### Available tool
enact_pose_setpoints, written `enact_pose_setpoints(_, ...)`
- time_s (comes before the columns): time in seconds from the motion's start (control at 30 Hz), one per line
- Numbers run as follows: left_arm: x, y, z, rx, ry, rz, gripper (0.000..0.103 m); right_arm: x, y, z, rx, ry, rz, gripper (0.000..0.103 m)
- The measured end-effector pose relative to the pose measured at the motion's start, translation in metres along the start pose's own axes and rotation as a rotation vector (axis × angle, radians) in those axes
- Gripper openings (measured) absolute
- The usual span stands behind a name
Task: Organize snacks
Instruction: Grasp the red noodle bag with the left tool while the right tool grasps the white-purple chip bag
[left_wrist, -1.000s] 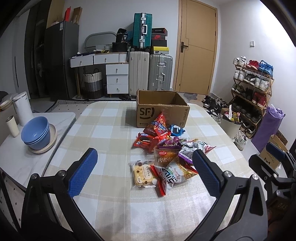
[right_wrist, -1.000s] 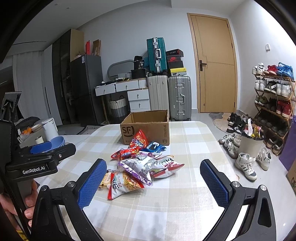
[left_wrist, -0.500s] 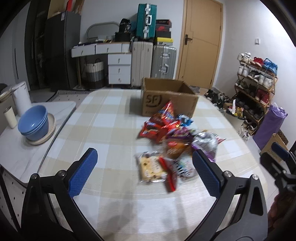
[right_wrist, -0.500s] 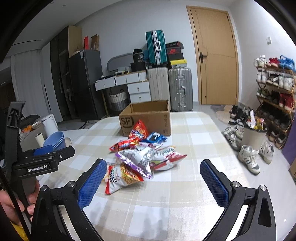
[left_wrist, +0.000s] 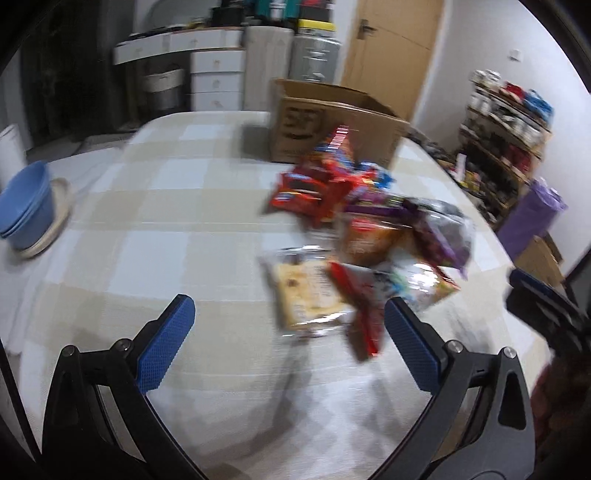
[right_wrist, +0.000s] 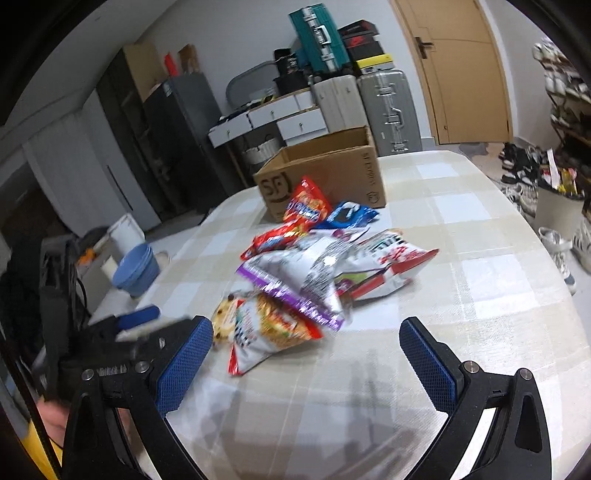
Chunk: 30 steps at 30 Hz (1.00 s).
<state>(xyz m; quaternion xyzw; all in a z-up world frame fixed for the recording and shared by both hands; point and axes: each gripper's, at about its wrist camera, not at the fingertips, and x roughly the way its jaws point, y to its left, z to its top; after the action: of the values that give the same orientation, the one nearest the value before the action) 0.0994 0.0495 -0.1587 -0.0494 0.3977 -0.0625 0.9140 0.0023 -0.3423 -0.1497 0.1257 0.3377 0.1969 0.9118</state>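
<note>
A pile of snack packets (left_wrist: 354, 236) (right_wrist: 314, 266) lies mid-table on the checked cloth, in front of an open cardboard box (left_wrist: 332, 118) (right_wrist: 325, 173). Nearest the left gripper (left_wrist: 288, 325) is a clear cookie pack (left_wrist: 306, 291) and a red packet (left_wrist: 358, 310); that gripper is open and holds nothing, just short of them. The right gripper (right_wrist: 306, 343) is open and holds nothing too, close above the table, with a noodle-print bag (right_wrist: 266, 332) and a purple-edged silver bag (right_wrist: 303, 277) just beyond its fingertips. The left view is motion-blurred.
Stacked blue bowls (left_wrist: 22, 210) (right_wrist: 135, 266) sit on a plate at the table's left side beside a white jug (right_wrist: 125, 230). Suitcases (right_wrist: 388, 103), drawers and a door stand behind the box. A shoe rack (left_wrist: 506, 110) and a purple bag (left_wrist: 532, 218) flank the right edge.
Both grippers have dropped lower and come closer to the snack pile, and both views have tilted down. The jaws stay wide open. The snacks and box have not moved.
</note>
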Motion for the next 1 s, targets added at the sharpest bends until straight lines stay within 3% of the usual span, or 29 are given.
enact_pose_setpoints(0.17,0.013,-0.042,0.006,0.148,-0.013,-0.057,0.102,-0.004,-0.032,0.006,0.114,-0.008,-0.018,0.103)
enact_pose_setpoints(0.33,0.043,-0.071,0.018,0.226,0.020,-0.106,0.099,-0.015,-0.051,0.003,0.152,-0.006,-0.026,0.103)
enact_pose_setpoints(0.5,0.078,-0.090,0.026,0.283,0.084,-0.143,0.073,-0.022,-0.060,0.000,0.165,-0.017,-0.015,0.103)
enact_pose_setpoints(0.73,0.082,-0.112,0.020,0.373,0.071,-0.147,0.042,-0.017,-0.061,-0.004,0.164,-0.001,-0.002,0.103)
enact_pose_setpoints(0.87,0.074,-0.110,0.018,0.371,0.069,-0.164,0.035,-0.018,-0.061,-0.006,0.177,0.008,0.003,0.103)
enact_pose_setpoints(1.0,0.048,-0.096,0.008,0.341,0.069,-0.196,0.033,-0.018,-0.057,-0.001,0.177,0.015,0.019,0.103)
